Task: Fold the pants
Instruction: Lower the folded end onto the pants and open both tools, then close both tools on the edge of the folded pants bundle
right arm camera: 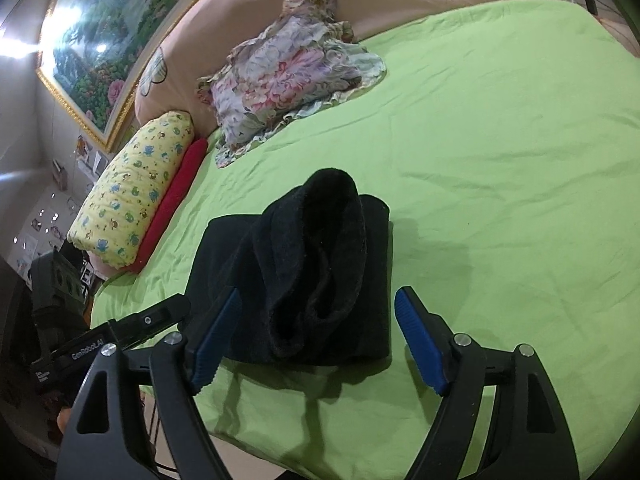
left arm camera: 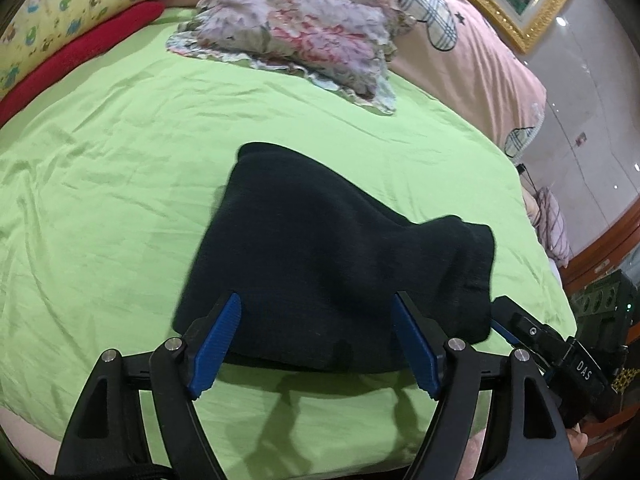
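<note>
Green bedsheet (left arm camera: 120, 168), spread over the bed. Floral quilt (left arm camera: 296, 36), bundled at the far side. Yellow printed pillow (right arm camera: 132, 216), laid against a red bolster (right arm camera: 172, 208). Black pants (left arm camera: 320, 264), folded into a compact stack near the front edge. Left gripper (left arm camera: 316, 344) and right gripper (right arm camera: 316, 336), both held spread apart at the stack's near edge, nothing clamped.
</note>
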`<state>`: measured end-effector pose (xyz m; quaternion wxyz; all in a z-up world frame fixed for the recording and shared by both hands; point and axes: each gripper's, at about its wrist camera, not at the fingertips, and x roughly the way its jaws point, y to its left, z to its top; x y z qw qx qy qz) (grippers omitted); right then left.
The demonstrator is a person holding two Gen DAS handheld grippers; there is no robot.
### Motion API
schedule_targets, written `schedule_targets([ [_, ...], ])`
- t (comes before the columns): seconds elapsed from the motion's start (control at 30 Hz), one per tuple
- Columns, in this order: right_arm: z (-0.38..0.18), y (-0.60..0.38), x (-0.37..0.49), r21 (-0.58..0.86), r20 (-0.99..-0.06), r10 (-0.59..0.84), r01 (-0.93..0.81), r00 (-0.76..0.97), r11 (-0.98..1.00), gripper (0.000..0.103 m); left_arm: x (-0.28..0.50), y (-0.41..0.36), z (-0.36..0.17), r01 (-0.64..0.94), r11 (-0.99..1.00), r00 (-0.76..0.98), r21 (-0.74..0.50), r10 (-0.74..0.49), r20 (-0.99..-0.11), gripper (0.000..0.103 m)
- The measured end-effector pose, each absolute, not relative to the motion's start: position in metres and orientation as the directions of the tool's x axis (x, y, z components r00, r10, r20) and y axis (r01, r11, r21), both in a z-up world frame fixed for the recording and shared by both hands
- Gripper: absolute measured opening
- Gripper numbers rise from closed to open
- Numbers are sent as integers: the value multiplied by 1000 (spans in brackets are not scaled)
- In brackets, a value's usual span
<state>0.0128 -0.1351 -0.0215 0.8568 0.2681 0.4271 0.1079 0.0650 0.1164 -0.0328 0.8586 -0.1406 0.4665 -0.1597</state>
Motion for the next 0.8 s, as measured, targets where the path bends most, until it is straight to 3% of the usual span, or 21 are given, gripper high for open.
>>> schedule_targets([
  [0.53, -38, -137, 20, 554, -702, 396, 105, 592, 826, 79, 91, 138, -50, 89, 927, 498, -364, -358, -790, 80],
  [0.8, -46, -141, 27, 456, -747, 295, 136, 596, 880, 79, 109, 133, -65, 92, 932, 469, -351, -351, -810, 80],
])
